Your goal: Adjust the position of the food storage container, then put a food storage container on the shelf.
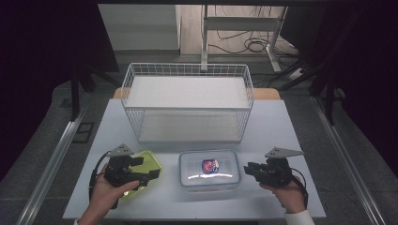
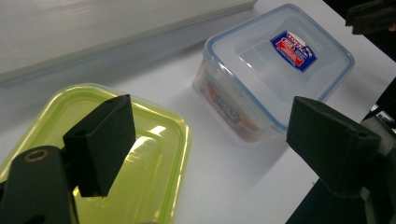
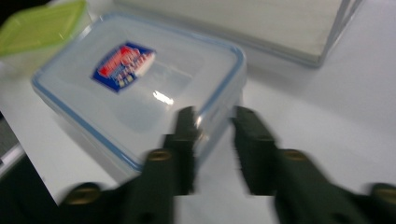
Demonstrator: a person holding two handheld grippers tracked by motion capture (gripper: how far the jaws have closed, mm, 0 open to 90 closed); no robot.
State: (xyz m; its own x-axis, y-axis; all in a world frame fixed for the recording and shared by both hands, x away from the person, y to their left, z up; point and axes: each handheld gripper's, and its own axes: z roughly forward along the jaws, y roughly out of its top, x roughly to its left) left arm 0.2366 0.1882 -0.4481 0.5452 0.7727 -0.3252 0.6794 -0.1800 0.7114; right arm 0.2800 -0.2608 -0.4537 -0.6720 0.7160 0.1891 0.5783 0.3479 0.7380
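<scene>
A clear lidded box (image 1: 209, 168) with a blue rim and a red-and-blue label sits at the front middle of the table; it is also seen in the left gripper view (image 2: 280, 60) and the right gripper view (image 3: 135, 79). To its left lies a flat container with a yellow-green lid (image 1: 151, 159) (image 2: 154, 154). My left gripper (image 1: 147, 168) (image 2: 210, 126) hovers over that lid, jaws wide open and holding nothing. My right gripper (image 1: 248, 168) (image 3: 215, 116) points at the clear box's right end, jaws a little apart with the box's corner just beyond them.
A white wire basket (image 1: 187, 69) with a flat white shelf stands behind both containers at mid-table. The pale table (image 1: 281, 131) has free surface right of the basket. The person's hands come in from the front edge.
</scene>
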